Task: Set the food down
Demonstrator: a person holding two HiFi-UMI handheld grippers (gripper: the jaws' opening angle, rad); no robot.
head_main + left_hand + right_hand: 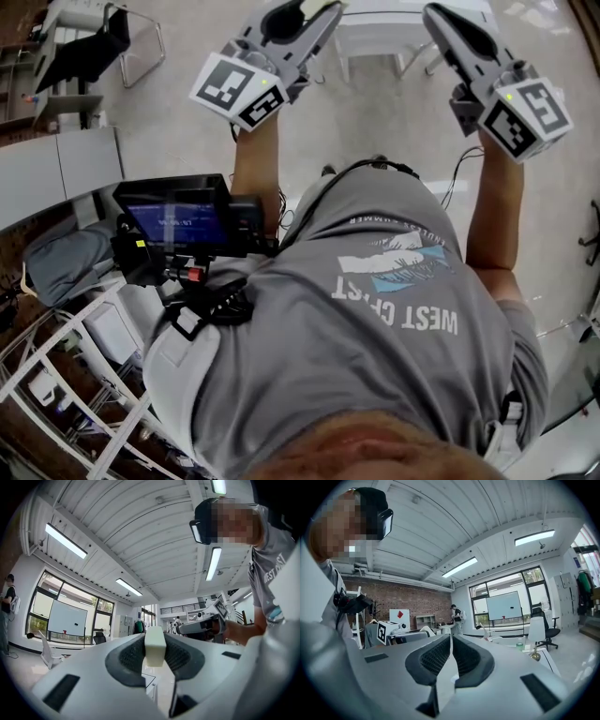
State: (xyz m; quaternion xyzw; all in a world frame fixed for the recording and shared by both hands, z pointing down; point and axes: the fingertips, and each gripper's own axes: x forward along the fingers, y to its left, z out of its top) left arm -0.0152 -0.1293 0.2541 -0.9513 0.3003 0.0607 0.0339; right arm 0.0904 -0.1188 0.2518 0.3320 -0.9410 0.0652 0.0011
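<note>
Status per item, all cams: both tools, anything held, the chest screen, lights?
left tool: shut on the white block, held up in the air
white block: clamped in the left tool, not yet set down
right tool: shut, nothing in it
chest screen: on, showing blue
ceiling lights: on

- Grey short-sleeved T-shirt (375, 375), white-and-blue chest print (398, 267).
- Pale grey plastic left gripper (153, 637) and right gripper (450, 641), black ribbed pads (133, 656) inside.
- Black-and-white square-marker cube (239, 89) on each.
</note>
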